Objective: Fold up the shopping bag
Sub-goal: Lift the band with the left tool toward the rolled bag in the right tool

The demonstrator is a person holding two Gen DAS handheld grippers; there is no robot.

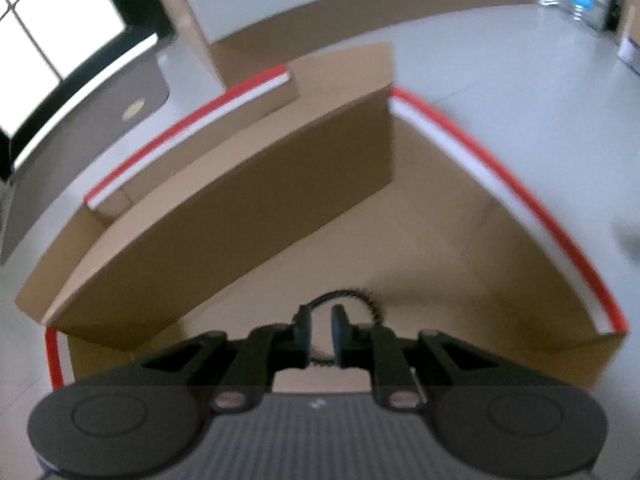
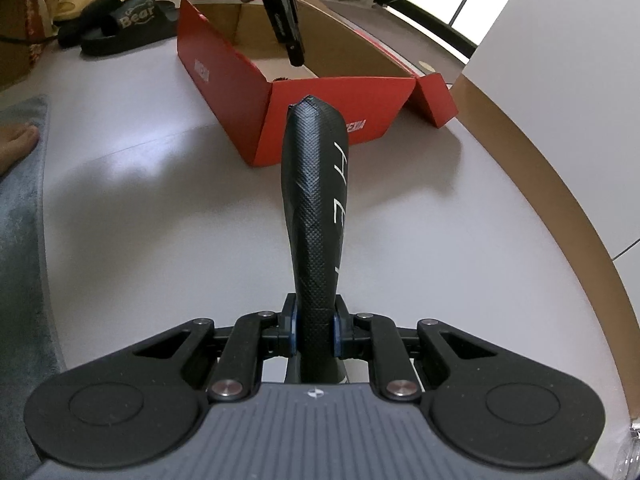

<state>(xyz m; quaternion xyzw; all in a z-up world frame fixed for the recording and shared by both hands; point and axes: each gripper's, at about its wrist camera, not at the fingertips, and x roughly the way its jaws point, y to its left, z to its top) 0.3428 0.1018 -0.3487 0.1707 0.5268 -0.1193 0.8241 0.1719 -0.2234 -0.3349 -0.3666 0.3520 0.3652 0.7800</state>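
**Fig. Red bag with both grippers; hazards noted, near to far.**

Nearest, well short of the bag, the right gripper [image 2: 314, 328] had its jaws clamped on a long black embossed piece with white lettering [image 2: 314, 200]. What this piece was could not be told.

Beyond it, on the pale smooth floor [image 2: 160, 200], lay the task's thing: a red paper shopping bag with a brown kraft lining [image 2: 232, 92]. Its mouth was open and its walls stood up.

Inside the bag, the left gripper [image 1: 322, 334] reached down with its jaws only narrowly apart. The black twisted cord handle [image 1: 372, 300] curled just at the tips, and no firm pinch on it showed. Deeper in, a brown inner wall panel [image 1: 240, 208] leaned inward across the cavity.

Judged risks:

- **Sliding.** With the right gripper occupied, nothing braced the bag. A push from within could have slid it across the floor instead of collapsing it.
- **Stray crease or tear.** Pressure on the leaning panel away from its crease lines could have kinked or torn the paper.
- **Trapped cord.** The loose cord could have been caught beneath a fold, leaving the bag lumpy.
- **Snagged tips.** The tips could have caught the cord on the way out and dragged a wall upward.
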